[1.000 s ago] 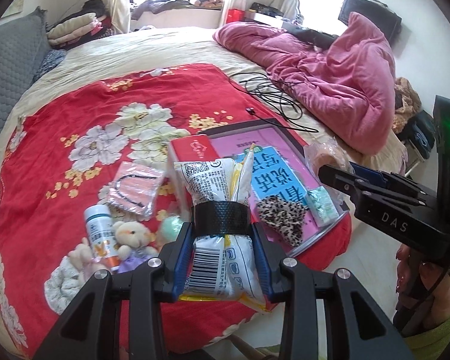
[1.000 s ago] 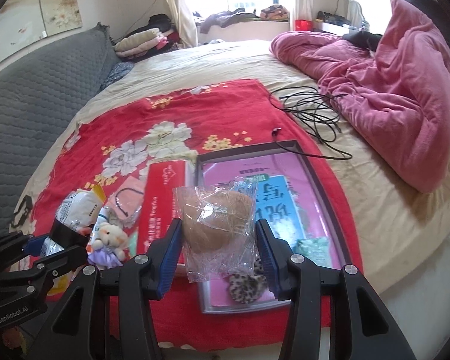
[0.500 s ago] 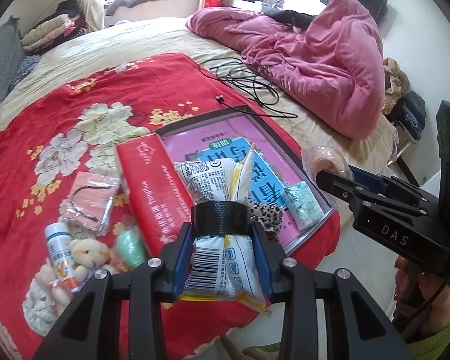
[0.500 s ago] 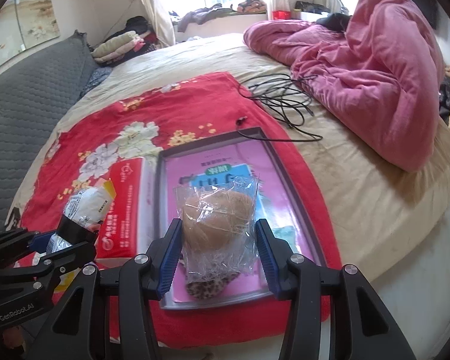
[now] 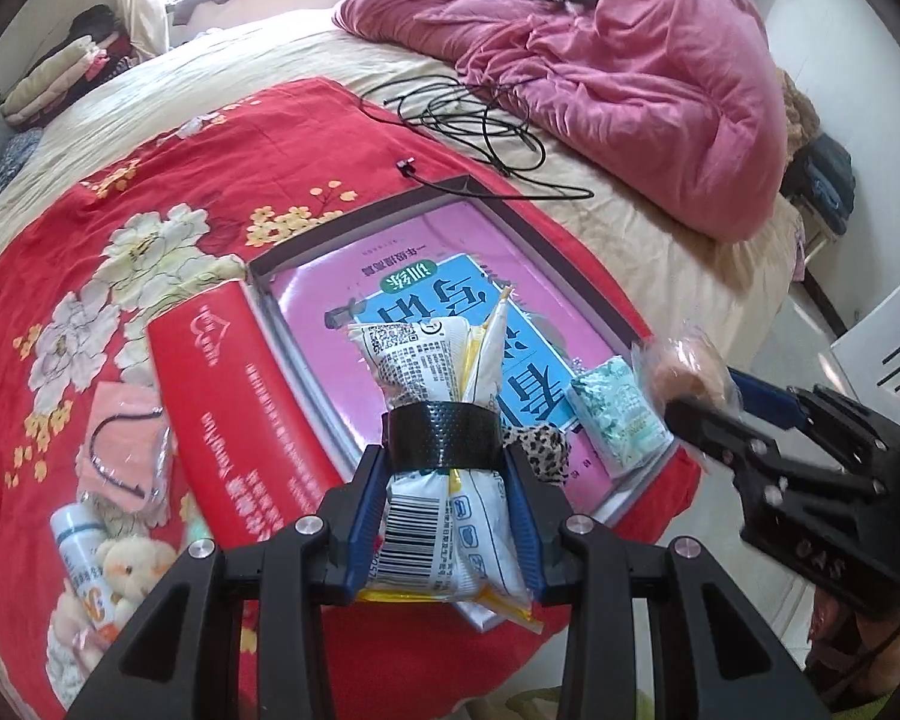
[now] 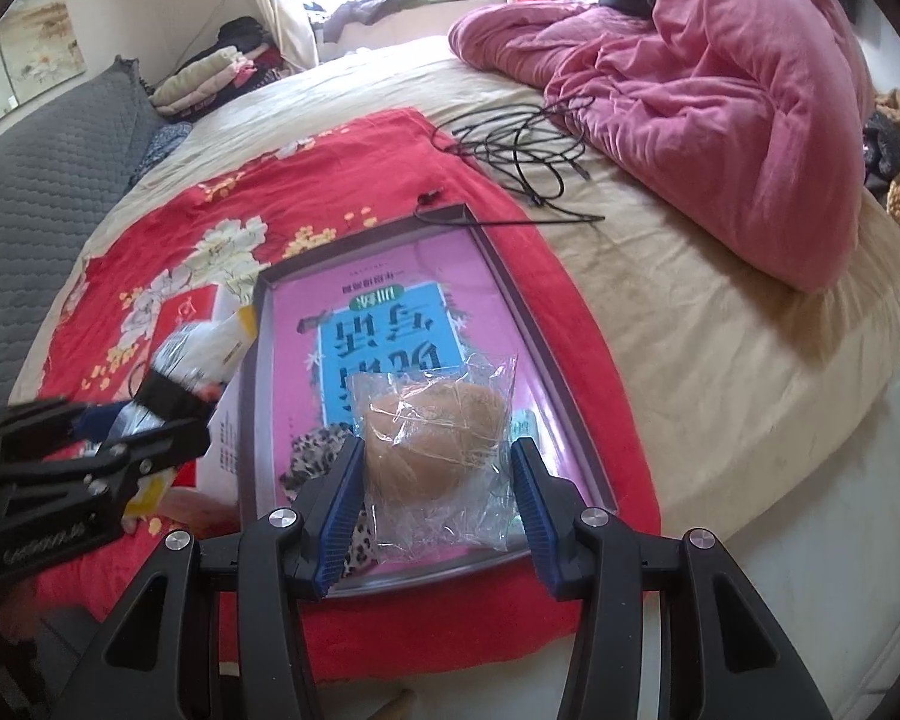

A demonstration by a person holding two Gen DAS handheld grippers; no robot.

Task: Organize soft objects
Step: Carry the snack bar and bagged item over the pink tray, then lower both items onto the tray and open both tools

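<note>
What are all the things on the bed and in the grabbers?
Tray: one, dark rim, pink-blue book inside, on red blanket.
Leopard cloth: one, in tray.
Green packet: one, in tray.
Red pack: one, beside tray.
Pink pouch: one, on blanket.
Bottle: one, white.
Teddy bear: one, cream.
Cables: black.
Quilt: pink.
Left gripper: holds white snack bag.
Right gripper: holds bagged bun.

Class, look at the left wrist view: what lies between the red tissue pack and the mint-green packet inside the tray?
A pink-and-blue book lying in the tray, with a leopard-print cloth on it.
</note>
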